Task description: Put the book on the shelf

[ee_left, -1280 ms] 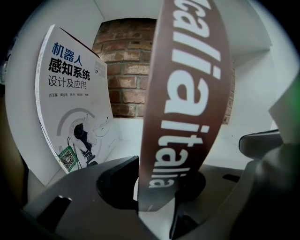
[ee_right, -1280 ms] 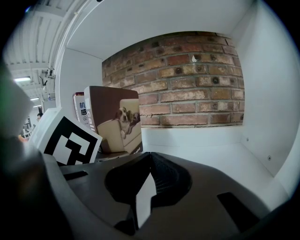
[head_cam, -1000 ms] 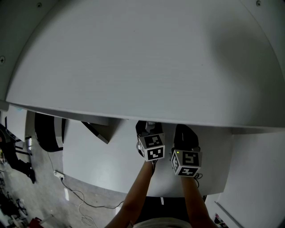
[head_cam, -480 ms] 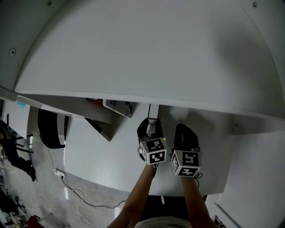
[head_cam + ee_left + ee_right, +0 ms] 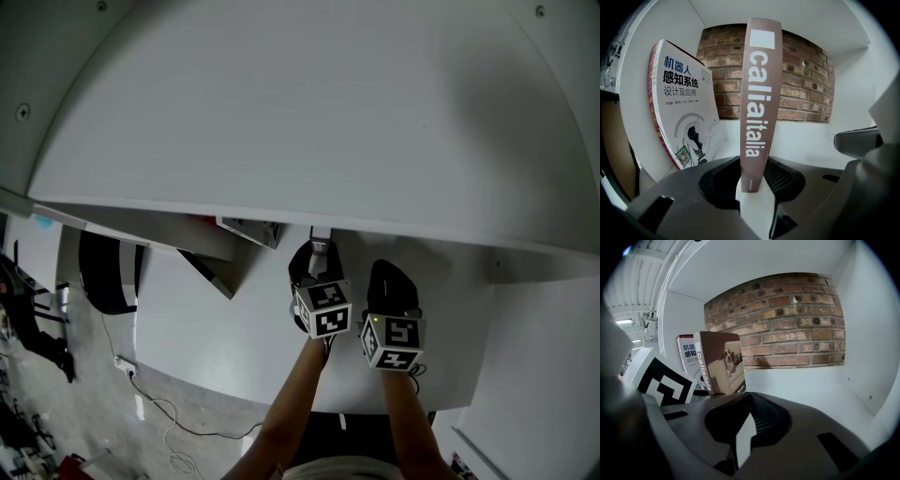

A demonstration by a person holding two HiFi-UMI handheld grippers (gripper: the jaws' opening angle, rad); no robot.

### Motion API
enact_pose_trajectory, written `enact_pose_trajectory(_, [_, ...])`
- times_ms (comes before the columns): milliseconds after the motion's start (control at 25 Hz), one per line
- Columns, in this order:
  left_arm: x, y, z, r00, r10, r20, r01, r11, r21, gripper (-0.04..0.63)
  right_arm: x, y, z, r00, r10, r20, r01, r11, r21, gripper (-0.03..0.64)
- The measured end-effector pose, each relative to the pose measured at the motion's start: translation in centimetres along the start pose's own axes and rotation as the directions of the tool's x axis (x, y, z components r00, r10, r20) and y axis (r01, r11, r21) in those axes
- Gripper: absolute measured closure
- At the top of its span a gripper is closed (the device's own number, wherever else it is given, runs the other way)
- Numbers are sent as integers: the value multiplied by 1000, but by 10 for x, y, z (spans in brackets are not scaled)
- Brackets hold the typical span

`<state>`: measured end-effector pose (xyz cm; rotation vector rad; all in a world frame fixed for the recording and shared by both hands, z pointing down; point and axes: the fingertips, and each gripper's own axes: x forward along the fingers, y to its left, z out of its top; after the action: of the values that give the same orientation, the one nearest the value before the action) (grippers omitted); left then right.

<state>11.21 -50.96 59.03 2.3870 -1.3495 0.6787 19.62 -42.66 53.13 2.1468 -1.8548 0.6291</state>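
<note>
Standing upright inside the shelf [image 5: 309, 122] compartment, the brown book [image 5: 757, 108] had its long axis running almost straight up and down, its top tipped only slightly to one side. Its spine, lettered "caliaitalia" from top to bottom, pointed back toward the person, and its pages pointed toward the brick back wall [image 5: 801, 79]. The left gripper [image 5: 752, 180] was clamped on the lower end of that spine, one jaw on each cover. Whether the book's foot met the shelf floor I could not tell, as the gripper hid it. Near it on the left, a white book [image 5: 682, 112] with Chinese lettering leaned against the compartment's side wall, apart from the brown one. The right gripper [image 5: 746, 416] hung just beside the left, its jaws pressed together with nothing between them.
</note>
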Motion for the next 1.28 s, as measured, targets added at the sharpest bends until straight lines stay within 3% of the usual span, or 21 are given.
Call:
enact_pose_trajectory(680, [16, 4, 17, 999, -35, 16, 35, 999, -20, 439, 4, -8, 2, 1000, -18, -1, 18, 1000, -2, 600])
enact_pose_trajectory(1040, [-9, 4, 26, 996, -49, 80, 52, 998, -38, 433, -1, -2, 4, 1000, -9, 7, 9, 1000, -1, 600])
enact_pose_trajectory(1280, [-40, 0, 23, 994, -53, 99, 62, 994, -94, 434, -10, 3, 9, 1000, 3, 27, -2, 1000, -9, 600])
